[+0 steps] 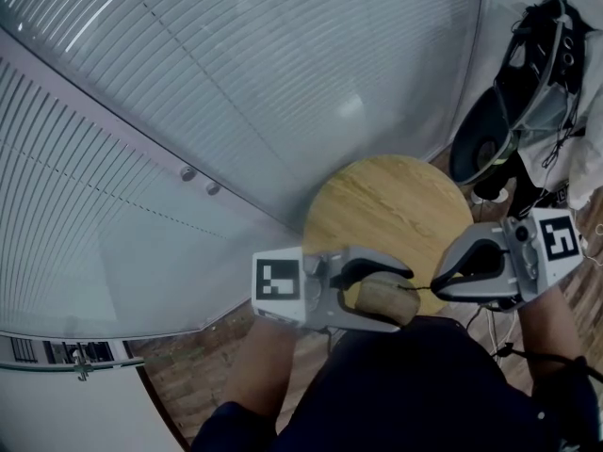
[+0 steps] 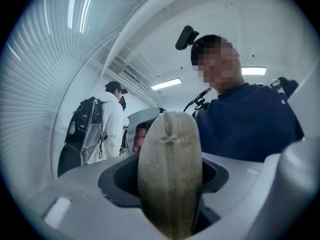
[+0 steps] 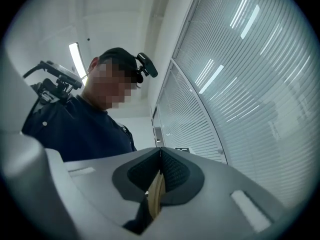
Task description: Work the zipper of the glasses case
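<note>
A tan fabric glasses case (image 1: pixel 382 297) is held in the air over the near edge of a round wooden table (image 1: pixel 396 201). My left gripper (image 1: pixel 400 298) is shut on the case from the left, its jaws above and below the case. The left gripper view shows the case (image 2: pixel 170 174) end-on, filling the gap between the jaws, with a knotted seam on top. My right gripper (image 1: pixel 436 285) comes from the right, its jaws shut at the case's right end on a thin dark zipper pull (image 1: pixel 419 288). In the right gripper view the pads (image 3: pixel 172 171) meet, with a tan sliver below.
A ribbed glass partition (image 1: pixel 236 83) curves round the left and back. A dark bag (image 1: pixel 537 73) and cables lie on the floor at the right. The left gripper view shows a bystander in a white jacket with a backpack (image 2: pixel 107 129). My dark-clothed torso (image 1: pixel 415 394) is just below the grippers.
</note>
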Action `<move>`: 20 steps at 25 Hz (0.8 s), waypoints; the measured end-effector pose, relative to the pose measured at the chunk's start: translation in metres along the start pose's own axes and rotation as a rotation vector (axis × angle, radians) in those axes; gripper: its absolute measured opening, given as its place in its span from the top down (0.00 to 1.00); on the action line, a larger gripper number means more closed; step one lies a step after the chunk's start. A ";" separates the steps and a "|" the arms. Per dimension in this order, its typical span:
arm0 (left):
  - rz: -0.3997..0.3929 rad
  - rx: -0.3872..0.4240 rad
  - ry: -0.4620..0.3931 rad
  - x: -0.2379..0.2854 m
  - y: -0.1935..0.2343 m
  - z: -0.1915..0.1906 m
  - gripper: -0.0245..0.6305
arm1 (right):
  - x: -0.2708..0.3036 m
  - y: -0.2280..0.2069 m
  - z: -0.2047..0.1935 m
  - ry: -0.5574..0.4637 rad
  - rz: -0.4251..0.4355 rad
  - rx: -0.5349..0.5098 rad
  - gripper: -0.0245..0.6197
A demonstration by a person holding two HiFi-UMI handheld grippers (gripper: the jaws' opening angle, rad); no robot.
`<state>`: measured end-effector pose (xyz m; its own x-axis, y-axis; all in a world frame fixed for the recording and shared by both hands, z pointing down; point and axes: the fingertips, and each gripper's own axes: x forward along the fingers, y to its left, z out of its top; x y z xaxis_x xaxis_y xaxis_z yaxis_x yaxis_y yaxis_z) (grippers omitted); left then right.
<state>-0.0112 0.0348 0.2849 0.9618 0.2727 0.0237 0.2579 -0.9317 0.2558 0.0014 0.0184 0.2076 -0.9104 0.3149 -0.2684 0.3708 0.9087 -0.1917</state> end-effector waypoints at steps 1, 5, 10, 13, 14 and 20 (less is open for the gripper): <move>0.005 -0.007 -0.007 -0.004 0.002 0.001 0.51 | -0.001 0.000 0.000 0.006 -0.003 -0.007 0.95; 0.022 -0.040 -0.124 -0.018 0.010 0.016 0.51 | -0.004 -0.001 0.000 0.000 -0.012 -0.023 0.95; 0.009 -0.056 -0.246 -0.028 0.020 0.031 0.51 | -0.006 -0.002 -0.004 0.039 -0.036 -0.071 0.95; 0.000 -0.065 -0.296 -0.030 0.021 0.041 0.51 | -0.005 0.000 -0.003 0.038 -0.039 -0.086 0.95; 0.000 -0.066 -0.307 -0.031 0.022 0.044 0.51 | -0.005 0.001 -0.001 0.038 -0.043 -0.094 0.95; 0.000 -0.066 -0.410 -0.039 0.026 0.073 0.51 | -0.006 0.002 0.014 0.021 -0.067 -0.161 0.95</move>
<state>-0.0353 -0.0174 0.2198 0.9223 0.1419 -0.3595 0.2639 -0.9107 0.3178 0.0100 0.0150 0.1956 -0.9364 0.2557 -0.2404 0.2760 0.9596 -0.0541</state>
